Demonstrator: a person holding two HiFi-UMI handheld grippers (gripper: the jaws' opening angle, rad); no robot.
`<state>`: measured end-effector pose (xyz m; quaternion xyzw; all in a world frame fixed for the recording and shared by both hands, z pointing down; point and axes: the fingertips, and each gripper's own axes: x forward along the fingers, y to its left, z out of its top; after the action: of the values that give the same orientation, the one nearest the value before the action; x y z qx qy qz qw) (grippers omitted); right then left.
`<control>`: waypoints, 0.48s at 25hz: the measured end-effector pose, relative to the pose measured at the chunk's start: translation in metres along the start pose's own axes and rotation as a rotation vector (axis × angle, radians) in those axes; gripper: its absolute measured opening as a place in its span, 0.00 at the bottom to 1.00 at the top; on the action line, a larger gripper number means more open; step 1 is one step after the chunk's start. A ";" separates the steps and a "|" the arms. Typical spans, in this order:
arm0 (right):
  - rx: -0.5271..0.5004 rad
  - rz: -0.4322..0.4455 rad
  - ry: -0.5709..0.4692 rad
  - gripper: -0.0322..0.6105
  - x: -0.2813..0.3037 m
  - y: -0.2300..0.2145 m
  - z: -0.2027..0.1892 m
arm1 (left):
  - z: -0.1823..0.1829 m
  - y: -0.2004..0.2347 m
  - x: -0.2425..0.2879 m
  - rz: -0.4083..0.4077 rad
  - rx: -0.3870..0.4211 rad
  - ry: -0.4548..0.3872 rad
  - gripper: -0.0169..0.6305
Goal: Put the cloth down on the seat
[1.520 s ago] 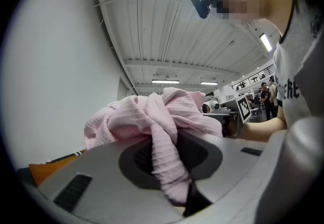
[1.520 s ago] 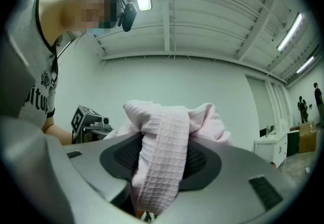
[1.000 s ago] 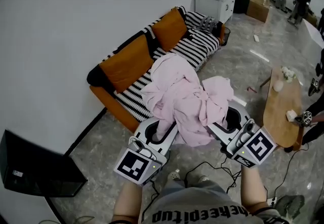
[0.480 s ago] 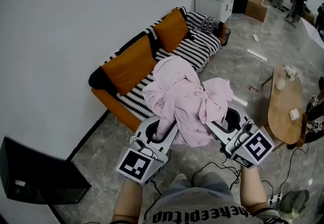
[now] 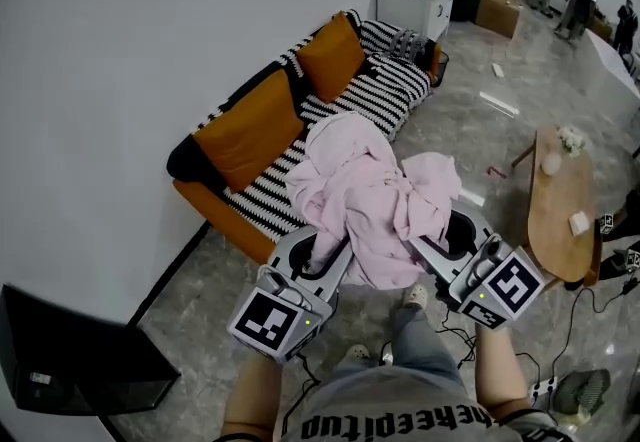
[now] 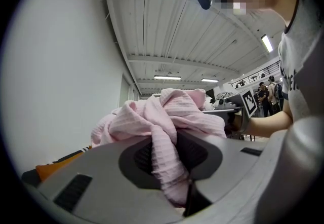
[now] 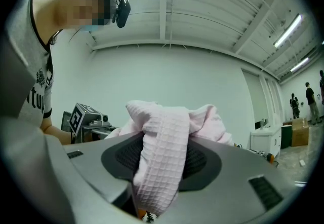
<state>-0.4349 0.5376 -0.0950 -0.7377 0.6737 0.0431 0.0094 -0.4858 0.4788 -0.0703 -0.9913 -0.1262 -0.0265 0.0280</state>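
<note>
Pinched in left gripper (image 5: 318,258) and in right gripper (image 5: 440,242), just closed tighter on it: crumpled pink waffle-weave cloth (image 5: 365,195), heaped above both tips; ahead and below, black-and-white striped sofa seat (image 5: 268,192); carry forward, lower till resting, release together.

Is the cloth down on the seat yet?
Not down: the pink cloth hangs bunched in mid-air, short of the striped sofa.
</note>
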 end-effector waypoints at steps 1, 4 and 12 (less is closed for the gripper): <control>0.003 0.003 0.004 0.35 0.004 -0.006 -0.001 | 0.000 0.004 0.005 0.003 -0.001 0.002 0.18; 0.009 0.018 0.017 0.35 0.016 -0.039 -0.002 | 0.004 0.022 0.036 0.018 0.001 -0.007 0.18; 0.005 0.065 0.003 0.35 0.029 -0.099 -0.007 | 0.005 0.044 0.092 0.063 0.027 -0.038 0.18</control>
<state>-0.3332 0.5176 -0.0945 -0.7153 0.6976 0.0406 0.0087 -0.3859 0.4589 -0.0724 -0.9946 -0.0958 -0.0048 0.0398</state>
